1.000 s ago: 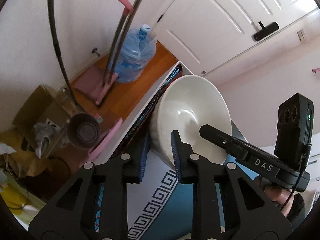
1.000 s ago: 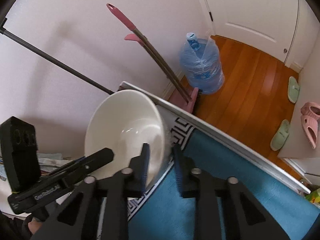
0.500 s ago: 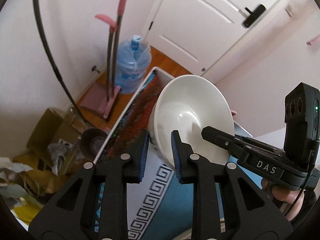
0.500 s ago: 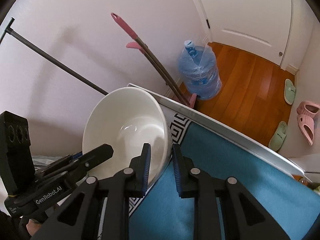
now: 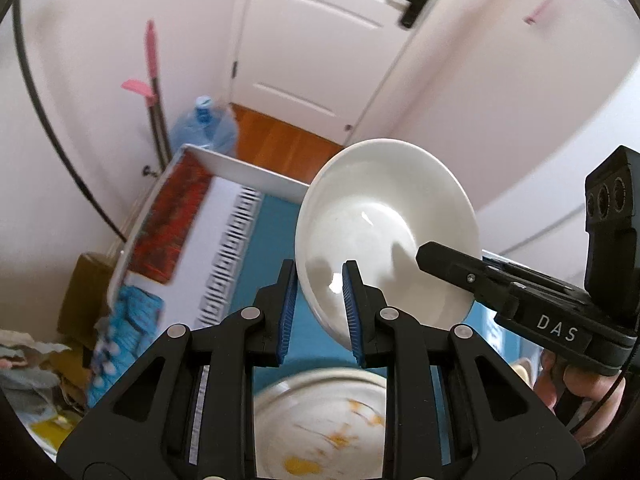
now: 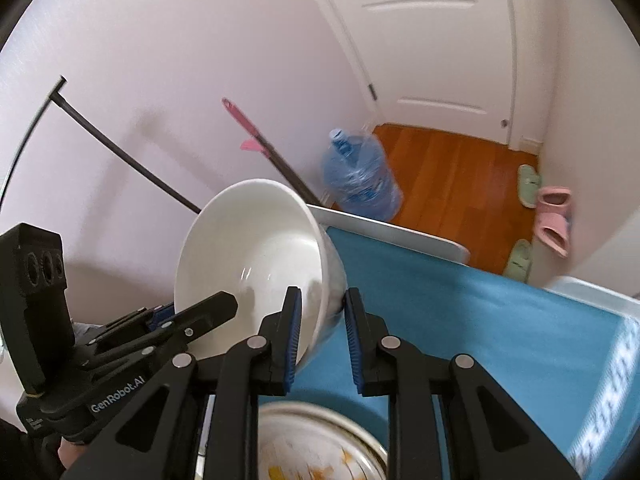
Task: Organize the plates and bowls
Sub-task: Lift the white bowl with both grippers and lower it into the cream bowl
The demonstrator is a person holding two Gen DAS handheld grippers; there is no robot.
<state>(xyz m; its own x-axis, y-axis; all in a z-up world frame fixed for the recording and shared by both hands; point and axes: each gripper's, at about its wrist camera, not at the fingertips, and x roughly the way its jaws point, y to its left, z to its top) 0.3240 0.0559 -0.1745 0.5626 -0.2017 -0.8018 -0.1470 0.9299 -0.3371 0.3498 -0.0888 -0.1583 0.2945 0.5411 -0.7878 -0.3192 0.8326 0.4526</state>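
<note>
Above the blue tablecloth (image 6: 500, 320), a white bowl (image 5: 386, 232) hangs tilted on its side w/ its opening facing the cams, pinched at opposite rim edges by both grippers: the left gripper (image 5: 319, 309) has one blue pad inside the rim and one outside, and the right gripper (image 6: 320, 336) clamps the other side the same way. Right below the bowl and grippers sits a white plate (image 5: 332, 424) w/ orange-yellow food smears, resting on the cloth. Bkgd: water jug (image 6: 360, 176), pink-handled mop (image 6: 260, 136) against the wall, white door (image 5: 332, 40), slippers (image 6: 554, 216) on the wood floor.
</note>
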